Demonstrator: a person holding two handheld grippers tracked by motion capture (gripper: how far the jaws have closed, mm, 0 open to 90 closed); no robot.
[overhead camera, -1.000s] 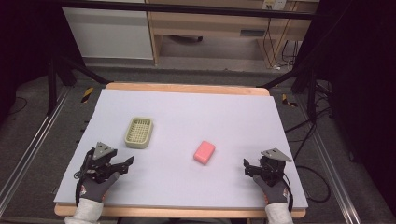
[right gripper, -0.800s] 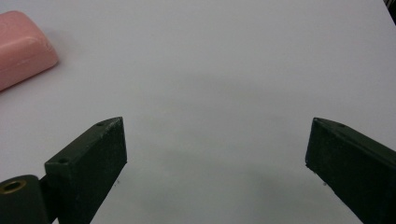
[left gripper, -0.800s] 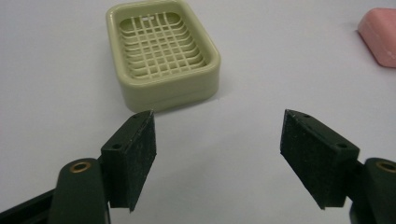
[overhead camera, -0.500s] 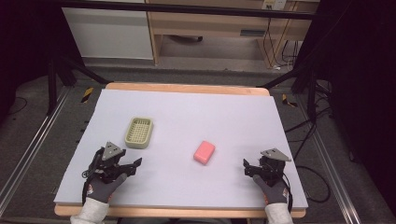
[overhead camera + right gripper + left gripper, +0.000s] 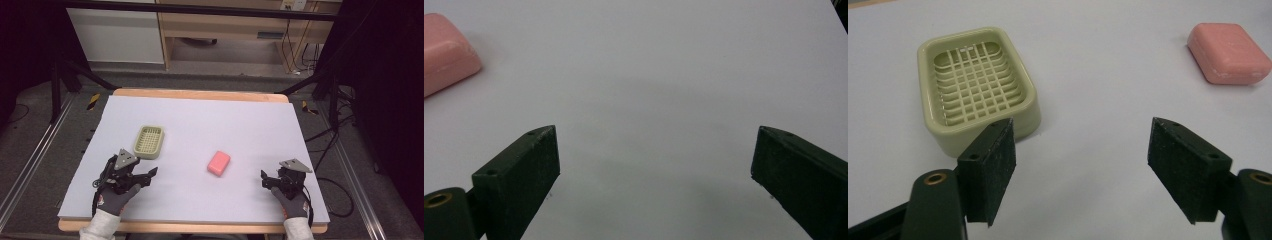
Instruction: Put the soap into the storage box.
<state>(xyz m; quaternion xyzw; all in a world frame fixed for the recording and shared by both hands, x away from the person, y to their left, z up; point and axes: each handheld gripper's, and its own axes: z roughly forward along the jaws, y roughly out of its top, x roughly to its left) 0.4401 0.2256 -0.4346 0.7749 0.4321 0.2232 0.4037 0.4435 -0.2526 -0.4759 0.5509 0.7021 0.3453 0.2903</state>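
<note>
We logged the pale green soap dish (image 5: pixel 977 85) lying flat on the left half of the table (image 5: pixel 240 125), its slotted grid floor facing up and nothing in it. In the high view the soap dish (image 5: pixel 149 141) lay just beyond the left gripper (image 5: pixel 150 173), near it but apart.

In the left gripper view we saw the left gripper (image 5: pixel 1082 165) with its jaws spread and nothing but bare table between the pads. Its left pad (image 5: pixel 998 170) overlapped the near corner of the dish in that picture; we could not tell from that view alone whether they touched, and the high view showed a gap. The gripper pointed toward the stretch between the dish and the soap.

The pink soap bar (image 5: pixel 219 163) lay flat near the middle of the table, to the right of the dish and well apart from it. It appeared at the upper right of the left gripper view (image 5: pixel 1229 52) and at the upper left edge of the right gripper view (image 5: pixel 446 52).

We noted the right gripper (image 5: pixel 265 179) near the front right part of the table, pointing left toward the soap and well short of it. In its own view the right gripper (image 5: pixel 656 165) had its jaws wide apart, with only white tabletop between them.

Both hands wore grey gloves and came in over the front edge of the table.
</note>
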